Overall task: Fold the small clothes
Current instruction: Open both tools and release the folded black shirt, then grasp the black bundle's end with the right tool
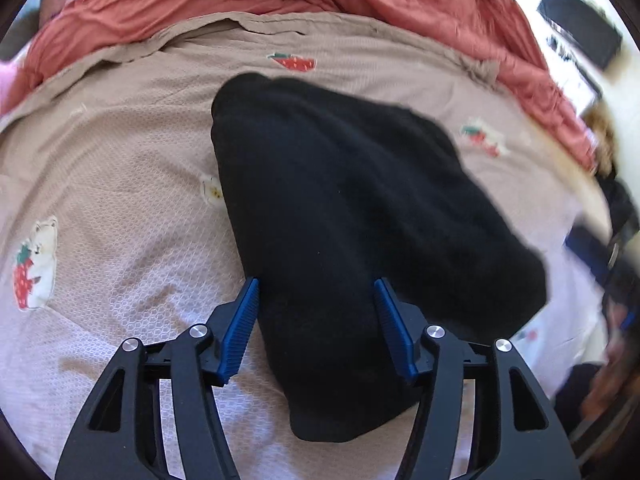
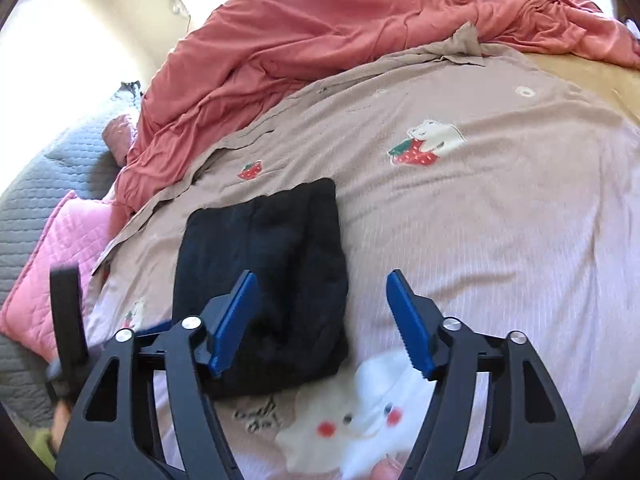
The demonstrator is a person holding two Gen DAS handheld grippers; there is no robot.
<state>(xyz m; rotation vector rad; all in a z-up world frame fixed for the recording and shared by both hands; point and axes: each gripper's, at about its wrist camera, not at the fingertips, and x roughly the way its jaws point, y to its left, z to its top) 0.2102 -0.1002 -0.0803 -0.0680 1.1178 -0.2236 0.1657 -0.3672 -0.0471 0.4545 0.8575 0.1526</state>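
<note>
A black folded garment lies on a tan and pink bedcover printed with strawberries and bears. My left gripper is open, with its blue fingers on either side of the garment's near end, not closed on it. In the right wrist view the same black garment lies as a compact rectangle. My right gripper is open and empty above the garment's right edge and the bare bedcover. Its left finger is over the garment.
A crumpled coral-red sheet is heaped along the far side of the bed. A pink quilted pillow and a grey quilt lie to the left. The left gripper's black frame shows at the left edge. Dark furniture stands far right.
</note>
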